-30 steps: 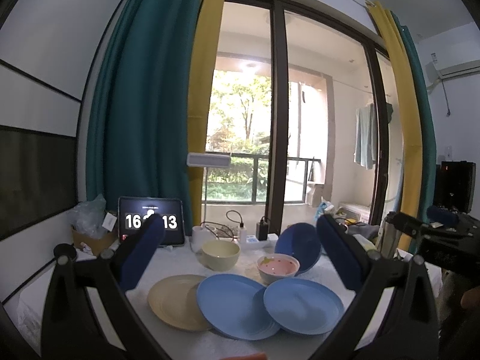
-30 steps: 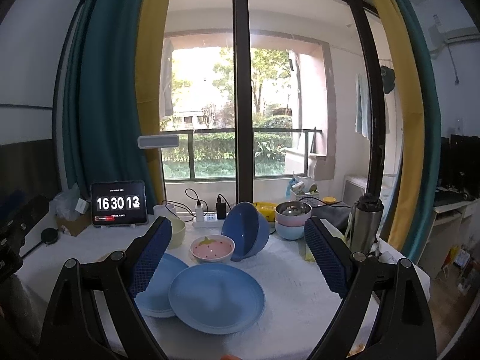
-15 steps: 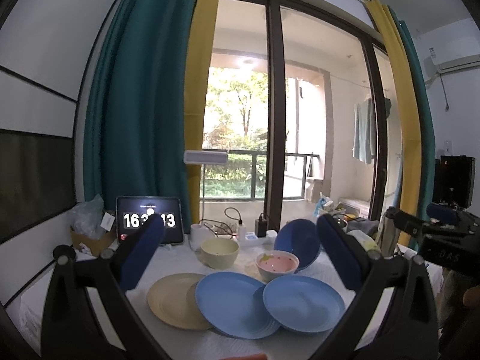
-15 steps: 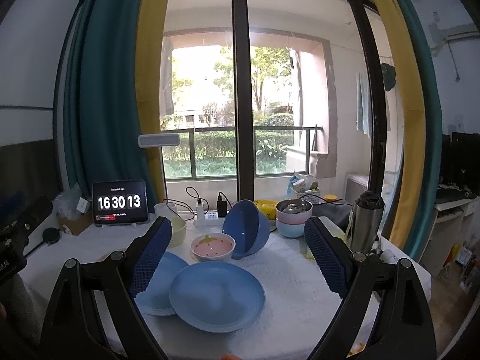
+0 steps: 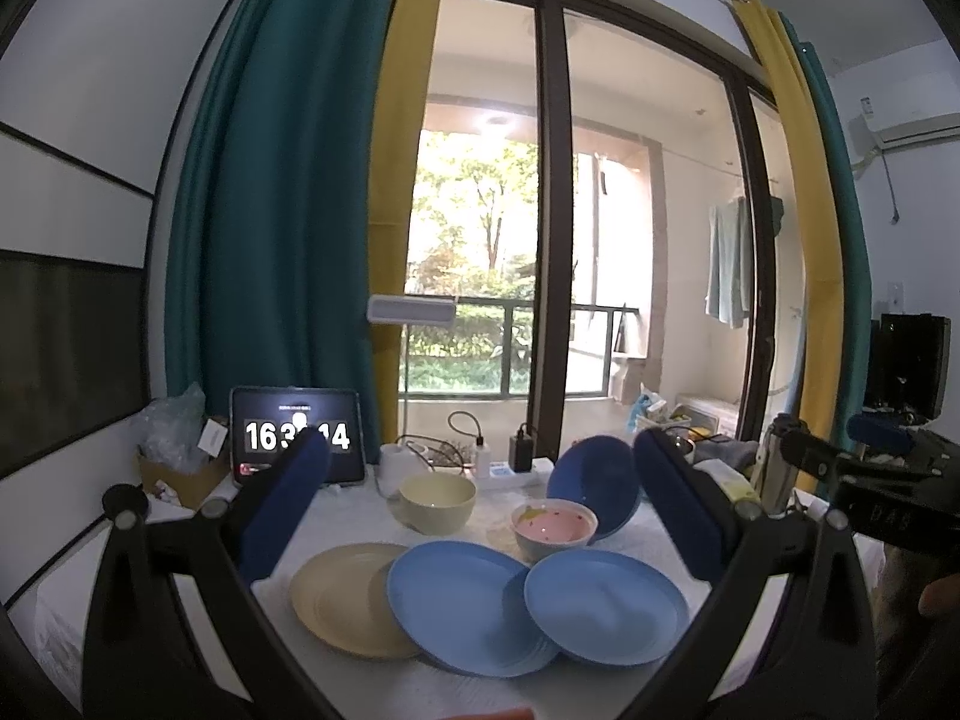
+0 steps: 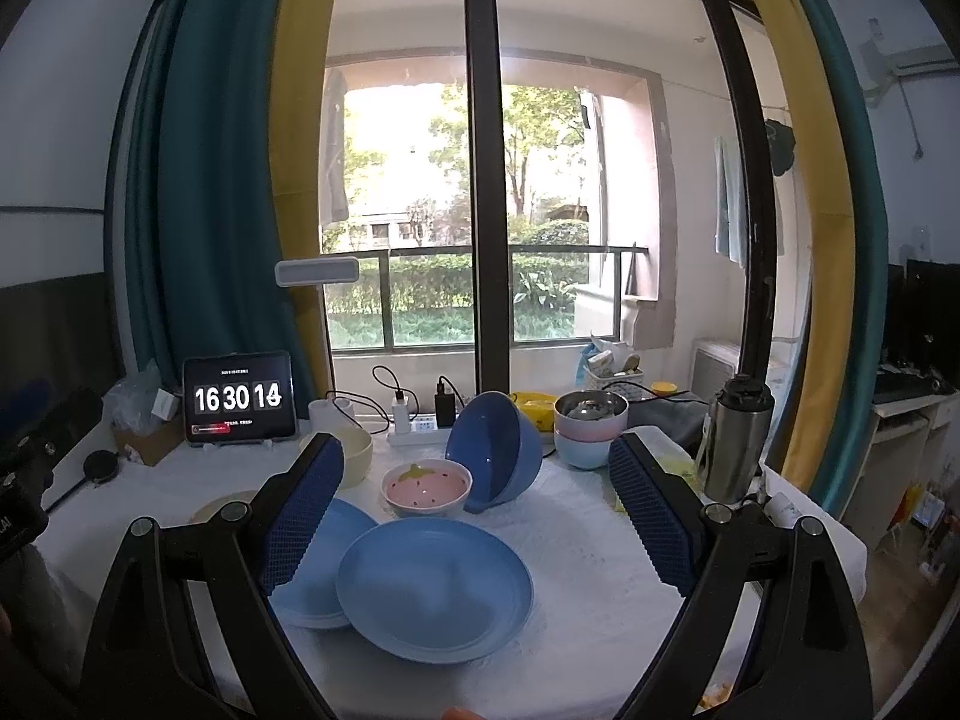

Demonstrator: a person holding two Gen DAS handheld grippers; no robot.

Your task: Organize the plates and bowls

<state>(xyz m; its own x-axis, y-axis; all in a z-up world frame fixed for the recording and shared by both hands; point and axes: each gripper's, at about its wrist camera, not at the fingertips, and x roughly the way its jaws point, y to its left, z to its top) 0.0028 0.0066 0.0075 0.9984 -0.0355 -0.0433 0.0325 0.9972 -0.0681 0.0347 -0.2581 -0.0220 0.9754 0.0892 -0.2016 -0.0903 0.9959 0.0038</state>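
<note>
Looks like nothing's been sorted yet: both hand-held grippers, left (image 5: 480, 516) and right (image 6: 477, 510), hover with jaws wide apart and empty above the tabletop (image 6: 588, 552). Left to right: cream plate (image 5: 345, 597), two blue plates (image 5: 462, 612) overlapping, pink bowl (image 6: 426, 487), and a blue bowl (image 6: 495, 450) tipped on its side. I'd guess stacking plates comes next, which needs a rim pinch.

I see three round plastic plates overlapping in a row: beige plate (image 5: 342, 597) leftmost, blue plate (image 5: 465, 606) centre, second blue plate (image 5: 606, 606) right; pink ceramic bowl (image 5: 555, 528) sits behind them.
</note>
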